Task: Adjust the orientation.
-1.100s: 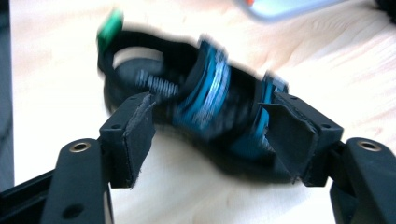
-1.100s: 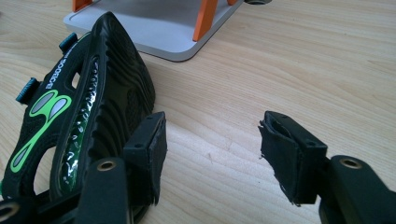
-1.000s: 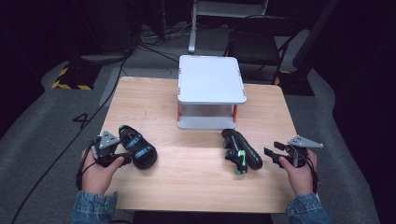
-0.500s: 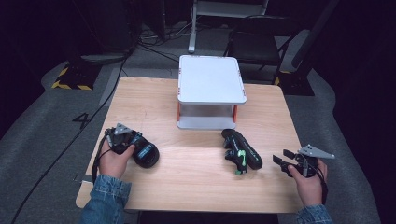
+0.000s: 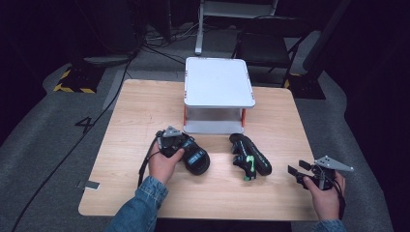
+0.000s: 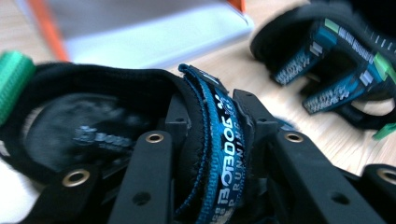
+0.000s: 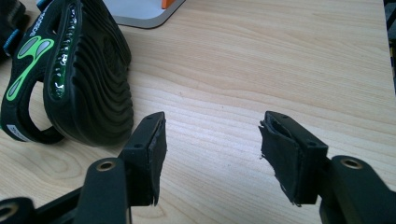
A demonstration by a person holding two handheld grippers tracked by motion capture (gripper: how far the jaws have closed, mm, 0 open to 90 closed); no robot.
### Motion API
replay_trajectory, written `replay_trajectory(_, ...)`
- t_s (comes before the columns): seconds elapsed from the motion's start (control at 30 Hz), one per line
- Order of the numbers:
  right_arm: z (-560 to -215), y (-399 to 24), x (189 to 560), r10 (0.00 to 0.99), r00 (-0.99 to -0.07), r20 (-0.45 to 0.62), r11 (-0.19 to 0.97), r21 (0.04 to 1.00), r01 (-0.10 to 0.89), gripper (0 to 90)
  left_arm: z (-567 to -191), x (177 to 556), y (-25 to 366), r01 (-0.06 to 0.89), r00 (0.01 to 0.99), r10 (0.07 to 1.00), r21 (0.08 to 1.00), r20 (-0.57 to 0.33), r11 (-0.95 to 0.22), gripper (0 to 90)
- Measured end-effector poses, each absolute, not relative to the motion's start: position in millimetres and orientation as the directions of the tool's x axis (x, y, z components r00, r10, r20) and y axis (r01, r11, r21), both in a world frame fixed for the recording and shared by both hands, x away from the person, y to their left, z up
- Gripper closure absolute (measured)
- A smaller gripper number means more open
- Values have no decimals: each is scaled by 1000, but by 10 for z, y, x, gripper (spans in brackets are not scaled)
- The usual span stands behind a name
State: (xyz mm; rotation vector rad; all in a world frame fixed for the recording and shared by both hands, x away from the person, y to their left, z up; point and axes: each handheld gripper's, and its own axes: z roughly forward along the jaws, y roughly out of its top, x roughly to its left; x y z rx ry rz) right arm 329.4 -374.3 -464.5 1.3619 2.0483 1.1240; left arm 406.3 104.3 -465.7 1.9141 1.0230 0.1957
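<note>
Two black sandals lie on the wooden table [image 5: 145, 111]. My left gripper [image 5: 175, 143] is shut on the blue-edged strap of the left sandal [image 5: 196, 159]. In the left gripper view the strap [image 6: 217, 140] is pinched between both jaws of the left gripper [image 6: 212, 112]. The right sandal [image 5: 251, 155], with green marks, lies on its side at mid-table, its ridged sole [image 7: 93, 79] facing my right gripper. The right gripper [image 5: 297, 173] hovers open near the table's right front corner, and in its own view the right gripper [image 7: 210, 135] has nothing between its pads.
A white two-level stand [image 5: 217, 82] with orange legs occupies the far middle of the table, its base [image 7: 140, 11] just beyond the sandals. Off the table are a dark chair [image 5: 263, 46], floor cables [image 5: 121, 92] and a hazard-striped block [image 5: 72, 82].
My left gripper moved right, closed on the left sandal's strap and dragged that sandal rightward. My right gripper drew back toward the near right edge, still open.
</note>
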Motion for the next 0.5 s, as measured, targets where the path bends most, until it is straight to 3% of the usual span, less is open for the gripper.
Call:
replay_trajectory(0.2,-4654,-3717,3301,897,-435,74,199,811,550,413,-4521,4031,1163,499,639,749,834,-173,-234,374)
replay_trajectory(0.3,-4648,-3697,3312,895,-440,74,201,814,546,411,-4369,4021,1326,430,612,783,879,-114,-208,358)
replay_trajectory(0.4,-4660,-3673,3301,895,-441,74,204,809,551,410,-4337,4093,1440,393,569,822,882,-12,-260,362)
replay_trajectory(0.5,-4677,-3673,3239,894,-443,66,215,803,555,408,-4423,4215,1457,406,581,814,864,7,-298,468)
